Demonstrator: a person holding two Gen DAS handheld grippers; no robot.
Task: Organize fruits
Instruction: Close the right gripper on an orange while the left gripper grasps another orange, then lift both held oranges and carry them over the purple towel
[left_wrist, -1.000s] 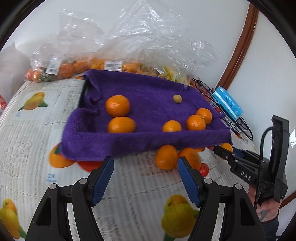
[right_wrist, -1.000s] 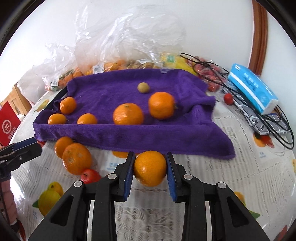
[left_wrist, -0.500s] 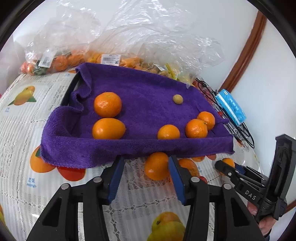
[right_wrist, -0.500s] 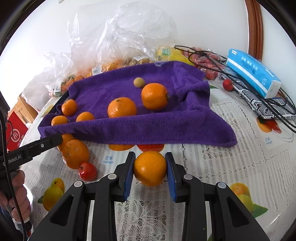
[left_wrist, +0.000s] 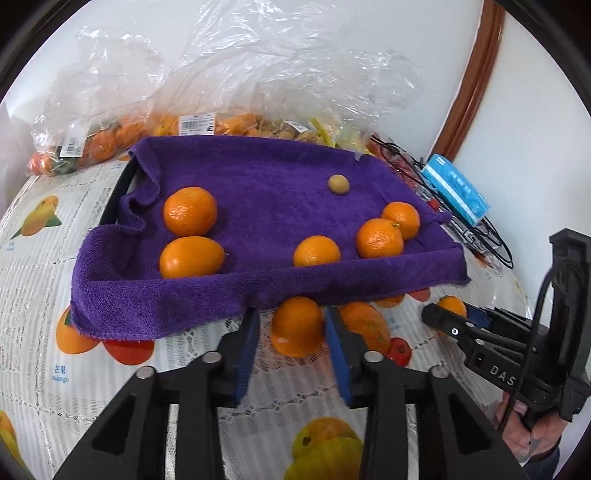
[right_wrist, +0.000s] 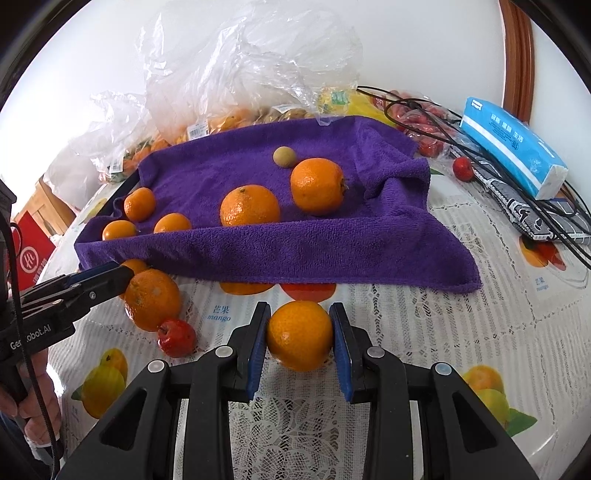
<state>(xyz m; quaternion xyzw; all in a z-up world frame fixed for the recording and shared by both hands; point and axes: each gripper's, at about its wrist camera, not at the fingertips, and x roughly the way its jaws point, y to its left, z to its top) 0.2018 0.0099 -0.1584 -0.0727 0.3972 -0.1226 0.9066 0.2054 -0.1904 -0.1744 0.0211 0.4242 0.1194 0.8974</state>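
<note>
My left gripper (left_wrist: 292, 321) is shut on a small orange (left_wrist: 297, 332) that rests on the tablecloth just in front of the purple towel's (left_wrist: 258, 206) hanging edge. My right gripper (right_wrist: 300, 317) is shut on another orange (right_wrist: 299, 338), in front of the same towel (right_wrist: 332, 243). Several oranges and a small tan fruit (left_wrist: 338, 183) lie on the towel, which lines a dark tray. A bigger orange (right_wrist: 152, 299) and a small red fruit (right_wrist: 177, 338) lie loose on the table beside the left gripper's fingers (right_wrist: 99, 280).
Clear plastic bags of fruit (left_wrist: 229, 122) are piled against the wall behind the tray. A blue tissue pack (right_wrist: 513, 147), black cables (right_wrist: 424, 107) and another small red fruit (right_wrist: 463, 168) lie at the right. A hand (right_wrist: 33, 406) holds the left gripper's handle.
The left gripper moved forward to the orange at the towel's front edge, and its jaws went from wide open to shut on it. The right gripper kept its orange and barely shifted.
</note>
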